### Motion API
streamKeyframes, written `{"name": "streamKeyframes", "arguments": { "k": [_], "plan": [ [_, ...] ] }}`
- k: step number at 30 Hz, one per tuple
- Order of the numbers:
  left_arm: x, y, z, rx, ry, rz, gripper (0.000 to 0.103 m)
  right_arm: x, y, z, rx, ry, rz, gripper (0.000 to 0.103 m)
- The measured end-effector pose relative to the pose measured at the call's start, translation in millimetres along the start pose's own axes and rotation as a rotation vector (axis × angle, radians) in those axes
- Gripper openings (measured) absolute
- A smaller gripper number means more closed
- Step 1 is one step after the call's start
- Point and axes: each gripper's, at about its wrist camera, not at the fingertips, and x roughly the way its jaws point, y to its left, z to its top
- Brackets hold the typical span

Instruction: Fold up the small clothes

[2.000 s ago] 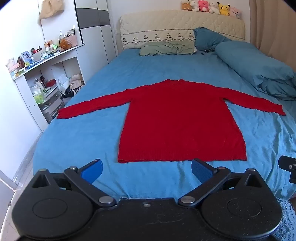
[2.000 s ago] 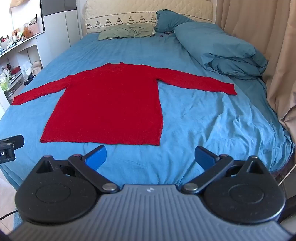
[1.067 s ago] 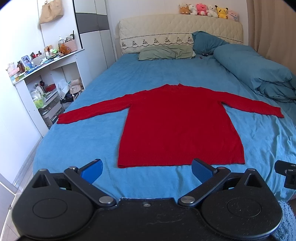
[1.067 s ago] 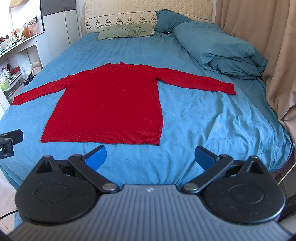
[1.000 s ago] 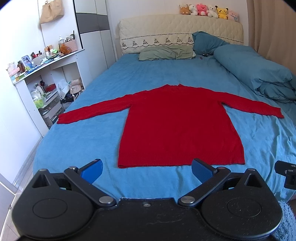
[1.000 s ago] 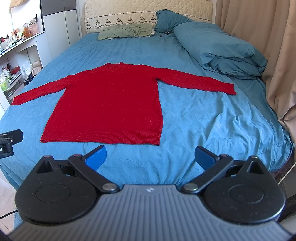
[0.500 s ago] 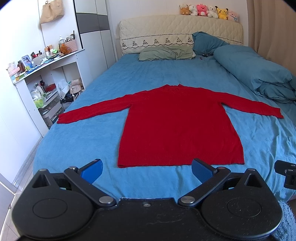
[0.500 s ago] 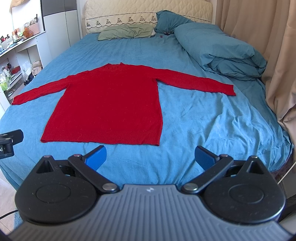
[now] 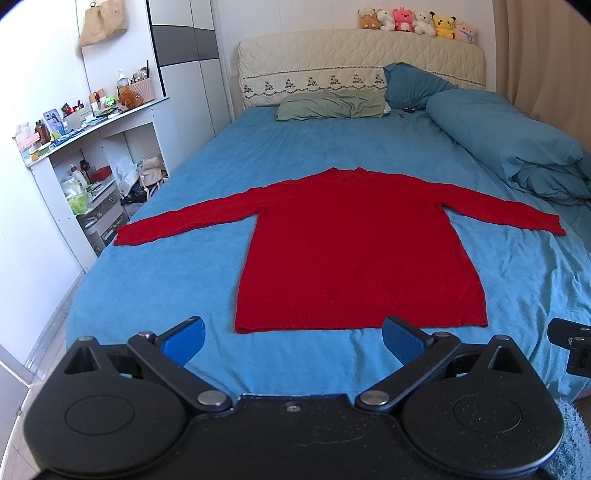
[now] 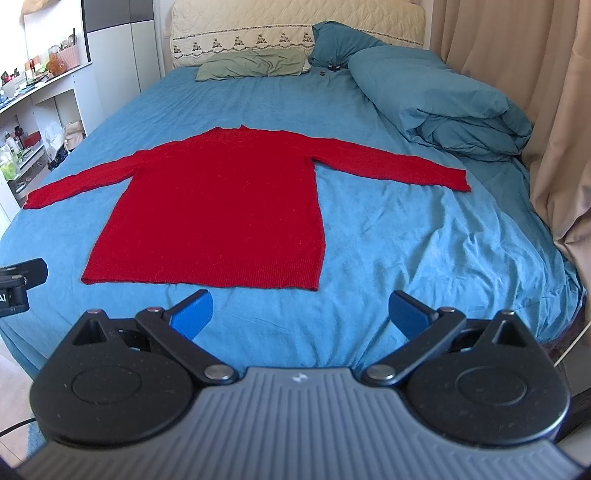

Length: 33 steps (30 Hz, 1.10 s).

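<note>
1. I see a red sweater lying flat on a big bed with a blue sheet. It is in the middle of the bed, with the neck end pointing to the headboard
2. Both sleeves are spread out wide. The left sleeve reaches almost to the left edge of the bed, and the right sleeve points toward the rolled blue blanket
3. The bottom edge of the sweater is the part closest to me
4. My left gripper hangs over the near end of the bed, just in front of the sweater's bottom edge. Its two blue fingers are wide apart, so the jaws are open and hold nothing
5. My right gripper hangs over the bare sheet near the sweater's bottom right corner. Its blue fingers are wide apart too, open with nothing in them
6. Neither gripper touches the sweater
7. A green pillow and a dark blue pillow lie by the headboard
8. A row of small stuffed toys sits on top of the headboard
9. A white shelf full of little things stands to the left of the bed
10. A tan curtain hangs on the right side
</note>
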Motion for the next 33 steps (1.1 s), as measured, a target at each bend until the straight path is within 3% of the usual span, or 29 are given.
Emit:
{"name": "streamKeyframes", "arguments": {
  "k": [33],
  "plan": [
    [-6.6, 1.9, 3.2, -0.001, -0.009, 0.000, 0.103, -2.8, 1.8, 3.5, 0.000, -0.007, -0.002, 0.103]
  ]
}}
